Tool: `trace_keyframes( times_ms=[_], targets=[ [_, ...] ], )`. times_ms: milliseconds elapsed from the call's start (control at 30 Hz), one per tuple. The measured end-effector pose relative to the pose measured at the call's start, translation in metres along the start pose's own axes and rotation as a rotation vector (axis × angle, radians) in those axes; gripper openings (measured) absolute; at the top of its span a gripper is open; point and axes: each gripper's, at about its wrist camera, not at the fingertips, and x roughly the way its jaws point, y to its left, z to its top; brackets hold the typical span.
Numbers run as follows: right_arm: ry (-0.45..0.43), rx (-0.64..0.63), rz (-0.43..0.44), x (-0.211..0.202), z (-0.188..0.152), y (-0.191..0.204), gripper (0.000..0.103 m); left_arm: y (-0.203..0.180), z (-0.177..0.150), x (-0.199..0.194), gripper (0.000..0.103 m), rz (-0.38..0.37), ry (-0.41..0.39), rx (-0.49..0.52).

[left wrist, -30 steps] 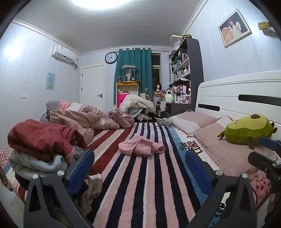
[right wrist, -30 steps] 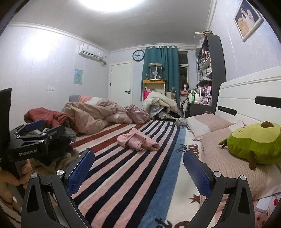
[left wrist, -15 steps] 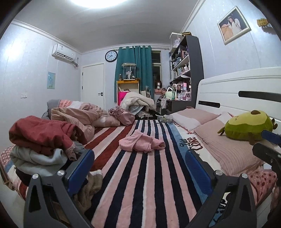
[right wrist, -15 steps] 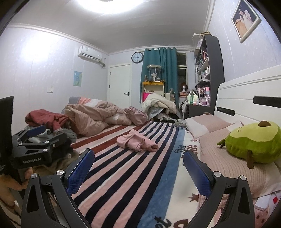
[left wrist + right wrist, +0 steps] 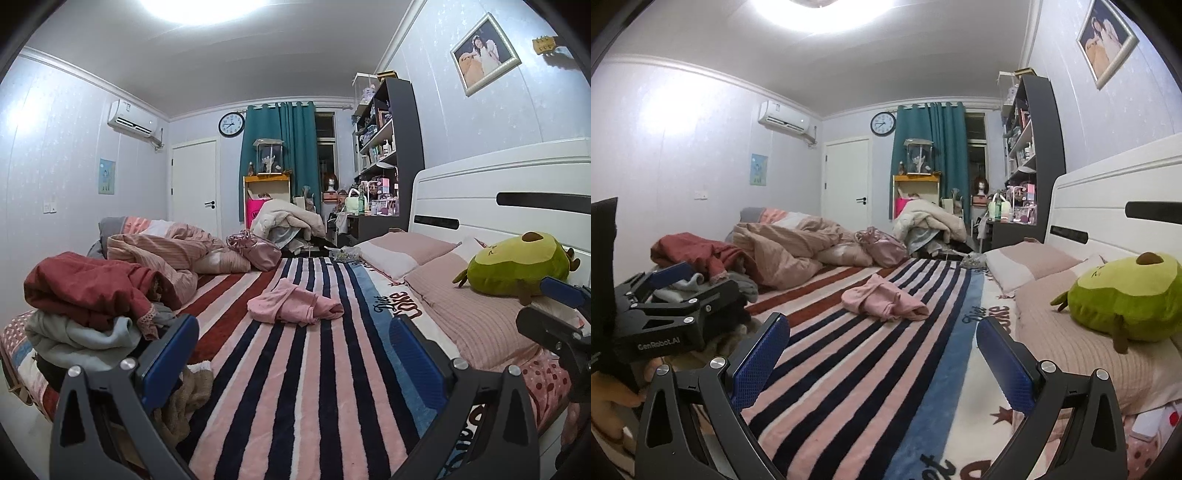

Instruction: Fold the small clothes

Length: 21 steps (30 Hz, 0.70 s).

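Both grippers, left and right, gape wide, empty; left body reads "GenRobot.AI".

Garment lies mid-blanket, clothes pile left, pillows right.

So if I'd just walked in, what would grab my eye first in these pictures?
Probably the striped blanket covering the bed, with a crumpled pink garment lying alone mid-bed. Next, the green avocado plush on the pillows by the headboard, and the heap of clothes at the bed's left edge. Up close, the left claw and right claw both gape open, empty.
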Motion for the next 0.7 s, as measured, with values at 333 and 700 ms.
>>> trace_keyframes(
  times_ms=[333, 700],
  targets=[
    [-0.003, 0.009, -0.009, -0.0036, -0.0018, -0.0010, 0.101, -0.0047, 0.0015, -0.0067, 0.102, -0.002, -0.010, -0.002],
    [0.002, 0.016, -0.021, -0.0076, -0.0020, 0.0009, 0.101, -0.0071, 0.0020, -0.0072, 0.102, -0.011, -0.007, -0.003]
  ],
)
